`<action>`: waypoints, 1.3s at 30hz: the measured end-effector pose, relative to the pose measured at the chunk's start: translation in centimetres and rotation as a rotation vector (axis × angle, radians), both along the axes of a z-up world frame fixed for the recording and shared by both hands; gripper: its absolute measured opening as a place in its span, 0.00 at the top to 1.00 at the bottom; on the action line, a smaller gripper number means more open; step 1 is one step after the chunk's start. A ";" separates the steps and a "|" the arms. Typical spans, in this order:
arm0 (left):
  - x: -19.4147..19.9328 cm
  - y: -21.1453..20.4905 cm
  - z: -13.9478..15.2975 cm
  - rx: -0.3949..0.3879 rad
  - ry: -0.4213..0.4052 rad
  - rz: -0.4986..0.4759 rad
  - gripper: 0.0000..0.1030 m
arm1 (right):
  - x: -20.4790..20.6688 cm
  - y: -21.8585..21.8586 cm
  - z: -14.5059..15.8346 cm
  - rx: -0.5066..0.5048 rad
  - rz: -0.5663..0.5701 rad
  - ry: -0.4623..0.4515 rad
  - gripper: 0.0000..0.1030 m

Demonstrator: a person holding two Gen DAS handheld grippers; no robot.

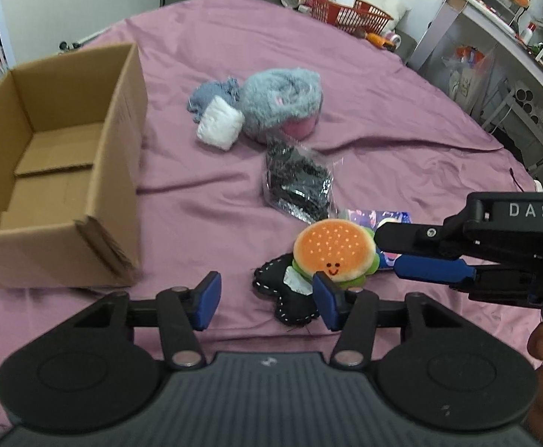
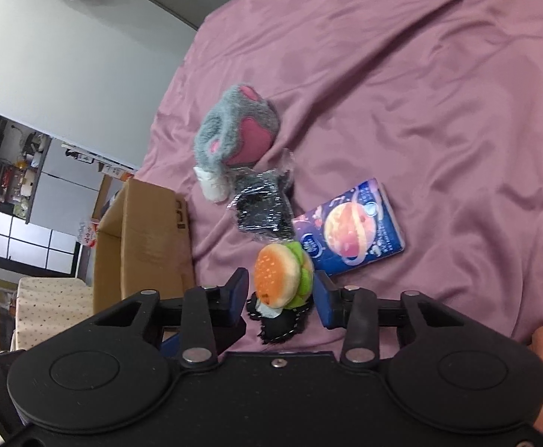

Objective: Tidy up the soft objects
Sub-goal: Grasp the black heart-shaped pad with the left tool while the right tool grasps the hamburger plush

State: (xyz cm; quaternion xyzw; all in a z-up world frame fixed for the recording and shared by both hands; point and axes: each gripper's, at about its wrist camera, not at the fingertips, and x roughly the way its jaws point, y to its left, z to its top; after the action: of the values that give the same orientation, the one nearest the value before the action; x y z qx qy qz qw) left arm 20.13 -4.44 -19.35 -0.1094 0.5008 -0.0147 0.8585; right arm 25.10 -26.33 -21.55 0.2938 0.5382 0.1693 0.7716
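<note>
Soft toys and fabric bundles lay scattered on a purple bed (image 1: 383, 85). At far left an open cardboard box (image 1: 59, 171) sat empty, likely their destination. The left gripper (image 1: 267, 298) hovered near, jaws wide, holding nothing. Right of centre, a burger plush (image 1: 333, 251) rested on a black stitched pouch (image 1: 279, 290). The right gripper (image 2: 280, 290) reached in from the right, jaws open either side of the burger plush, apparently lined up to grasp it.
</note>
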 end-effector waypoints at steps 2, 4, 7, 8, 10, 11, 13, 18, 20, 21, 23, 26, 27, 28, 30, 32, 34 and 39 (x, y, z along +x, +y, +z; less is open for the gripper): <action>0.3 0.0 -0.7 -0.008 0.019 0.004 0.48 | 0.3 0.0 -0.5 0.006 -0.008 0.014 0.62; 0.6 -0.1 -1.2 -0.011 0.032 0.004 0.48 | 0.7 0.2 -1.0 0.008 -0.005 0.026 0.62; 1.0 0.0 -1.9 -0.026 0.043 0.008 0.48 | 1.4 0.4 -1.8 0.008 0.000 0.047 0.63; 1.1 0.0 -2.2 -0.032 0.050 0.011 0.48 | 1.5 0.5 -2.0 0.013 0.000 0.051 0.63; 1.5 0.0 -2.7 -0.041 0.063 0.016 0.48 | 1.7 0.5 -2.2 0.020 -0.003 0.055 0.63; 1.6 0.0 -2.9 -0.044 0.066 0.017 0.48 | 1.8 0.5 -2.3 0.020 -0.005 0.057 0.63; 1.8 0.0 -3.1 -0.058 0.068 0.020 0.48 | 2.1 0.9 -2.6 0.012 -0.001 0.066 0.63; 2.1 0.0 -3.5 -0.076 0.076 0.038 0.48 | 2.2 1.7 -2.9 -0.018 0.016 0.064 0.74; 2.2 0.1 -3.6 -0.091 0.078 0.043 0.57 | 2.2 1.6 -3.1 -0.024 0.013 0.064 0.80; 2.2 0.1 -3.6 -0.110 0.081 0.041 0.61 | 2.2 1.6 -3.1 -0.027 0.017 0.065 0.82; 2.2 0.0 -3.6 -0.142 0.081 0.032 0.76 | 2.1 1.6 -2.9 -0.039 0.025 0.052 0.83; 2.1 -0.4 -3.1 -0.138 0.065 0.024 0.82 | 1.7 1.6 -2.3 -0.051 0.032 0.018 0.84; 2.0 -0.4 -2.9 -0.136 0.059 0.024 0.83 | 1.7 1.5 -2.2 -0.050 0.031 0.010 0.84; 1.8 -0.4 -2.5 -0.132 0.051 0.027 0.85 | 1.6 1.4 -2.0 -0.047 0.027 0.001 0.84; 1.6 -0.5 -1.6 -0.120 0.029 0.027 0.86 | 1.4 1.1 -1.6 -0.038 0.019 -0.024 0.84; 1.3 -0.4 -0.6 -0.106 0.006 0.029 0.86 | 1.0 0.7 -1.0 -0.028 0.011 -0.061 0.84; 1.1 -0.1 0.5 -0.094 -0.022 0.031 0.86 | 0.7 0.6 -0.3 -0.021 0.011 -0.101 0.84; 0.6 0.5 3.4 -0.070 -0.087 0.037 0.86 | 0.2 0.7 1.3 0.012 0.019 -0.189 0.84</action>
State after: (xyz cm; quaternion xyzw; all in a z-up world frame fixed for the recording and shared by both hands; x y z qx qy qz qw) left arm 20.70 -3.90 -15.92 -0.1481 0.4601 -0.0209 0.8752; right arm 25.28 -25.65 -20.26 0.2758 0.4647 0.2068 0.8156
